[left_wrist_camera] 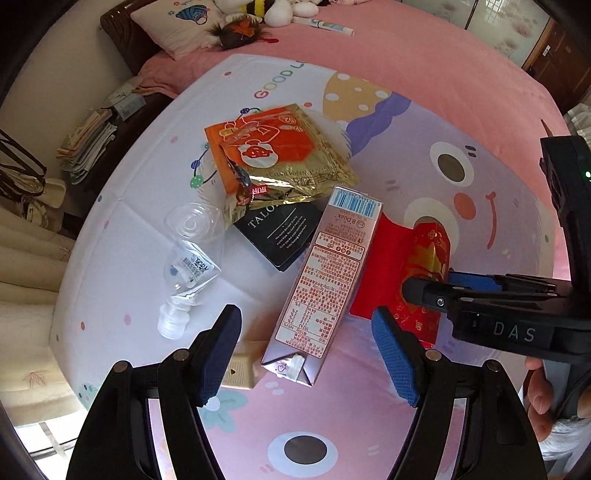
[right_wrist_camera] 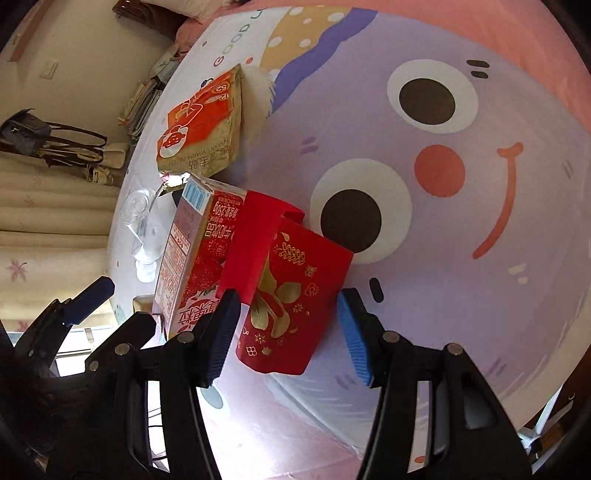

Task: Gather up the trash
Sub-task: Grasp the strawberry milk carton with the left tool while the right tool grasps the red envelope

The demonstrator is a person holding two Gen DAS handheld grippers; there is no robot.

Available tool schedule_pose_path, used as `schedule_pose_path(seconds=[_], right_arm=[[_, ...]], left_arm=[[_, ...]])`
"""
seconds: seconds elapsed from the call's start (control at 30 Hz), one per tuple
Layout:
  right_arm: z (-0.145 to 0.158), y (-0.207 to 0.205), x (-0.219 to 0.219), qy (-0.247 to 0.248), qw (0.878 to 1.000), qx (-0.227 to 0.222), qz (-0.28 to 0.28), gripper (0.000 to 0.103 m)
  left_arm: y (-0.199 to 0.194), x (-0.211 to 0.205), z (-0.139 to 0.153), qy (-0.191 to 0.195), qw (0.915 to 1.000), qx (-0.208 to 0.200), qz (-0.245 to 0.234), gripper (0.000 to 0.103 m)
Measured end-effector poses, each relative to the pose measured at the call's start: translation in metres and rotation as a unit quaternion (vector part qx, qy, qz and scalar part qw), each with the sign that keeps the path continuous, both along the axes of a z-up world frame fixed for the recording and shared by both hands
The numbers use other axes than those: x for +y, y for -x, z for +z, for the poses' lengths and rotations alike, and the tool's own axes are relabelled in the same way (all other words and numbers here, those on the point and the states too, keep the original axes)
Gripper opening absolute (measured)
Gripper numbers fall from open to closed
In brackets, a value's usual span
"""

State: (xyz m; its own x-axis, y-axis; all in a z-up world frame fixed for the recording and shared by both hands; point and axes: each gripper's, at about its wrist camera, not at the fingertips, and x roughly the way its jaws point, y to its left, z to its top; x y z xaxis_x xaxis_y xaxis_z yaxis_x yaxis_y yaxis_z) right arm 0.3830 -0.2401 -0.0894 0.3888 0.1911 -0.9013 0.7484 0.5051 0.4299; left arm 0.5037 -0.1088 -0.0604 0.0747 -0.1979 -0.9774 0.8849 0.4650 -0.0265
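Trash lies on a cartoon-print bed sheet. A pink milk carton (left_wrist_camera: 325,280) lies flat between the open jaws of my left gripper (left_wrist_camera: 308,354). A red envelope (left_wrist_camera: 391,273) lies right of it. A gold and orange pouch (left_wrist_camera: 280,155), a black packet (left_wrist_camera: 280,232) and a crushed clear bottle (left_wrist_camera: 188,258) lie behind and to the left. In the right wrist view my right gripper (right_wrist_camera: 286,332) is open around the near end of the red envelope (right_wrist_camera: 295,295), without pinching it. The carton (right_wrist_camera: 192,258) lies to its left.
A small beige box (left_wrist_camera: 238,371) lies by my left finger. Pillows and plush toys (left_wrist_camera: 236,22) sit at the head of the bed. A bedside shelf with papers (left_wrist_camera: 88,144) and a hanging bag (right_wrist_camera: 33,136) stand left of the bed, with curtains below them.
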Motion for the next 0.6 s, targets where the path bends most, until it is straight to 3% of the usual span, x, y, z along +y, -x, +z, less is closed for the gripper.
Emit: schedule_pose_path(seconds=[0.2, 0.27, 0.33, 0.47, 0.6], right_arm=[[-0.010, -0.005, 0.008, 0.010, 1.000, 0.006, 0.001, 0.048], [-0.010, -0.006, 0.011, 0.020, 1.000, 0.006, 0.006, 0.036], [-0.008, -0.002, 0.009, 0.026, 1.000, 0.002, 0.005, 0.032], [0.003, 0.019, 0.003, 0.051, 0.999, -0.003, 0.003, 0.027], [0.018, 0.040, 0.002, 0.082, 0.997, -0.002, 0.014, 0.026]], left_arm=[[-0.002, -0.014, -0.018, -0.016, 0.9997, 0.016, -0.005, 0.072], [-0.002, -0.019, -0.023, -0.023, 0.9995, 0.021, -0.007, 0.066], [-0.002, -0.023, -0.029, -0.028, 0.9991, 0.030, -0.008, 0.060], [0.001, -0.031, -0.039, -0.036, 0.9988, 0.033, -0.004, 0.049], [0.009, -0.029, -0.036, -0.018, 0.9994, 0.026, 0.012, 0.042]])
